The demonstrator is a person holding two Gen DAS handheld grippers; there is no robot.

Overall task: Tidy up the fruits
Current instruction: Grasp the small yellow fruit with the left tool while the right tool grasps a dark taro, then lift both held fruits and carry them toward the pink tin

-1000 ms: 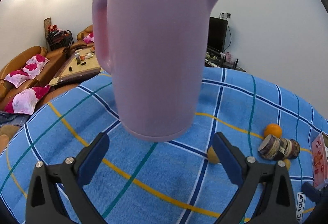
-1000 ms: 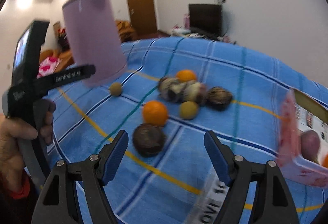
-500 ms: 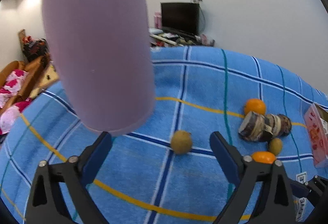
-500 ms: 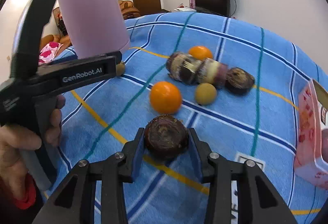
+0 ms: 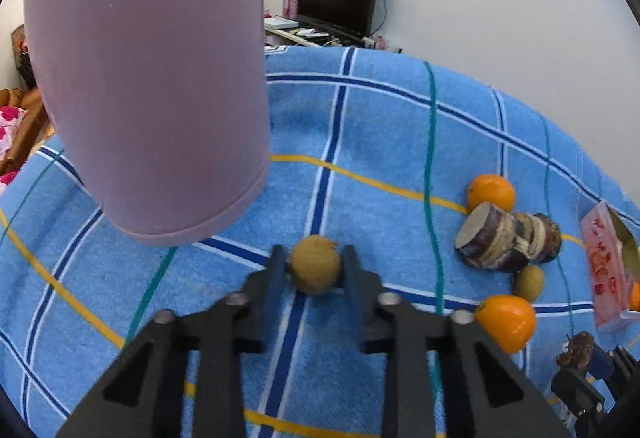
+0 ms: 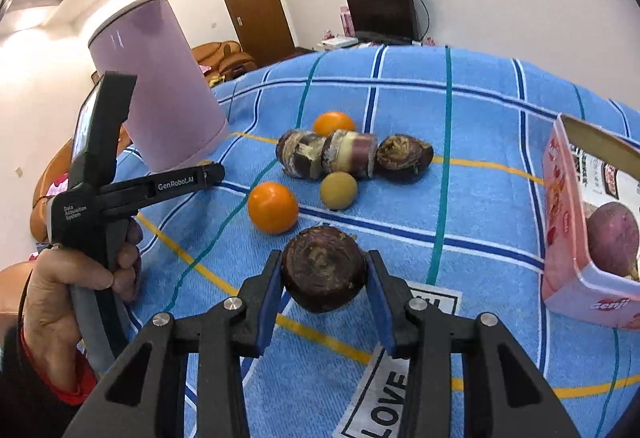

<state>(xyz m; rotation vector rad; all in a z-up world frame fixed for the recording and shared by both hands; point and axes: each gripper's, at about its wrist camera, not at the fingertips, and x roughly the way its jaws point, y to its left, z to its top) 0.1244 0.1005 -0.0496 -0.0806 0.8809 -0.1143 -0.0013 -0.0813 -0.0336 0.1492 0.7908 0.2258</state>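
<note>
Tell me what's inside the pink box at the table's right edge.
In the pink box, one round purple-red root shows through the open end. The box wall covers anything deeper; a speck of orange shows in the left view.

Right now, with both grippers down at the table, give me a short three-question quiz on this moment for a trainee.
1. True or false: the left gripper is shut on an orange.
2. What does the right gripper hold? A) an orange B) a dark purple-brown round fruit C) the pink jug
3. Fill in: a purple fruit lies inside the pink ___ at the right edge of the right wrist view.

Key
1. False: it is shut on the small tan fruit beside the pink jug; the oranges lie loose on the blue cloth.
2. B: the dark fruit sits between the pads.
3. box.
</note>
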